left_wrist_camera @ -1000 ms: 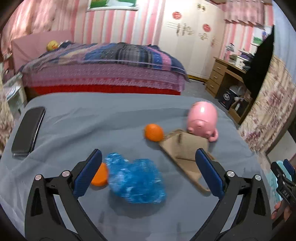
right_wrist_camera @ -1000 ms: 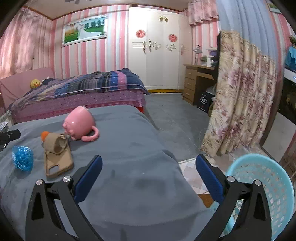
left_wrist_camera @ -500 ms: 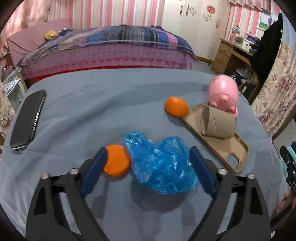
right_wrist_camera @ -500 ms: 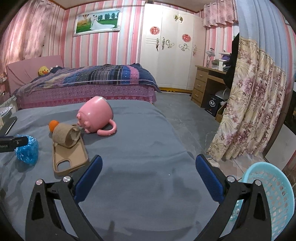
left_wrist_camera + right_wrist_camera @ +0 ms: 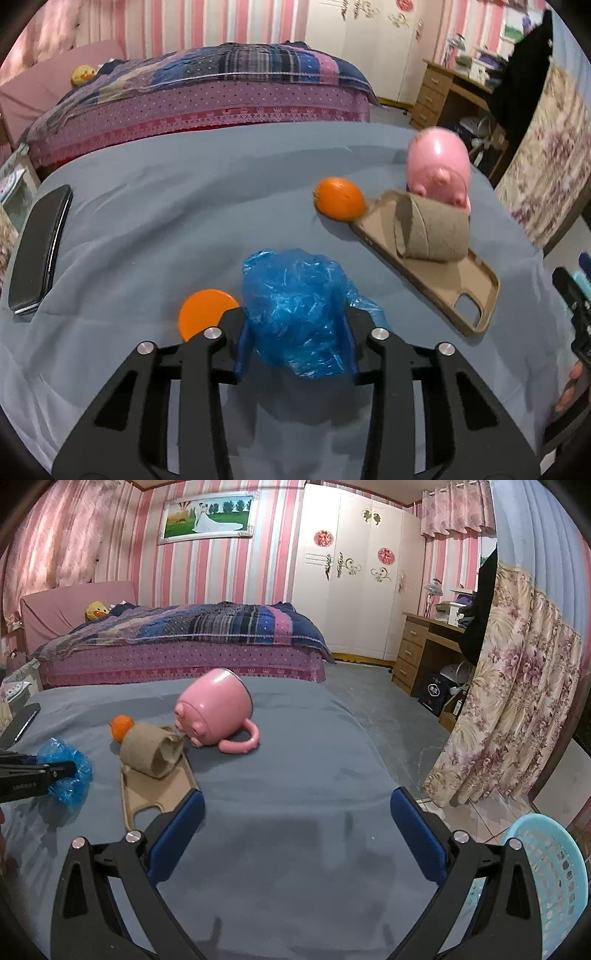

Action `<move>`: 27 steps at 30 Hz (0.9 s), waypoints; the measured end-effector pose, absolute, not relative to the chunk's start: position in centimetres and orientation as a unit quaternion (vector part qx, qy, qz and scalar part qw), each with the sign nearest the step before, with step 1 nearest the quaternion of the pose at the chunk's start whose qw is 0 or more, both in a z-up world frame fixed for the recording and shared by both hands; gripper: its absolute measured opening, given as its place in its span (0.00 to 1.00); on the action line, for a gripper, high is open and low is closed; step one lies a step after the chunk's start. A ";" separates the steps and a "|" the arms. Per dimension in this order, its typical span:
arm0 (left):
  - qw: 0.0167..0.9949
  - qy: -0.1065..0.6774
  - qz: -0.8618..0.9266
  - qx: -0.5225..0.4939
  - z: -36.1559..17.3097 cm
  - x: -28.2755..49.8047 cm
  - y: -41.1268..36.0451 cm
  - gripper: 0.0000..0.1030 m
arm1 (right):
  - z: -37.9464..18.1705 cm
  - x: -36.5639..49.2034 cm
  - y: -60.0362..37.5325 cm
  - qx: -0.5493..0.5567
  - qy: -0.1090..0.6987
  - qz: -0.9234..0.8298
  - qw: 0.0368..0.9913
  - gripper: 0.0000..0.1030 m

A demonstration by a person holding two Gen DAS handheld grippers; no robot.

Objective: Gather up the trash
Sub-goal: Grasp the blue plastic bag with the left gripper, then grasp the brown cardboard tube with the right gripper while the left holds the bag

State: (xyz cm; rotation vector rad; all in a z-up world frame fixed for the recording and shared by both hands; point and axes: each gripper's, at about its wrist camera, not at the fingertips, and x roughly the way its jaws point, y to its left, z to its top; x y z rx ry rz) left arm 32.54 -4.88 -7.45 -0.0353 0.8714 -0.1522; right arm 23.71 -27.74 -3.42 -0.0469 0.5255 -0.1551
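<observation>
Phone [image 5: 38, 251]: lay at the table's far left.
Disc [image 5: 201, 312]: orange, flat, just left of the bag.
Left gripper [image 5: 297, 350]: fingers clamped on the blue bag [image 5: 299, 314], low over the grey table [image 5: 166, 206].
Case [image 5: 436, 275]: tan, with a roll [image 5: 430, 230] on it.
Right gripper [image 5: 297, 836]: fingers wide apart, holding nothing.
Basket [image 5: 554, 882]: on the floor at right.

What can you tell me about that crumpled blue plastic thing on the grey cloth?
The crumpled blue plastic bag is thin, shiny, translucent film bunched into a wrinkled lump. It sits on the grey cloth-covered table, pinched on both sides by the left claw. A flat orange disc lies just beside it on its left; whether they touch is unclear.
</observation>
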 end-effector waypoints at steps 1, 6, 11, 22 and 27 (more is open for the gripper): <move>0.905 0.420 -0.072 -0.022 -7.3 32.5 -4.6 0.34 | -3.4 23.7 -27.7 -0.023 0.258 -0.076 0.963 0.96; 0.920 0.384 -0.067 -0.034 -5.4 31.8 -3.5 0.31 | -3.3 24.5 -26.7 -0.022 0.259 -0.066 0.963 0.96; 0.933 0.352 -0.054 -0.048 -3.8 31.3 -2.4 0.31 | -3.3 25.9 -24.3 -0.034 0.264 -0.045 0.963 0.96; 0.926 0.375 0.004 -0.038 -5.5 33.2 -0.2 0.31 | -4.2 31.5 -18.3 -0.046 0.311 -0.002 0.949 0.95; 0.925 0.375 0.015 -0.058 -5.6 33.4 0.9 0.31 | -5.0 33.4 -16.7 -0.044 0.338 -0.001 0.940 0.95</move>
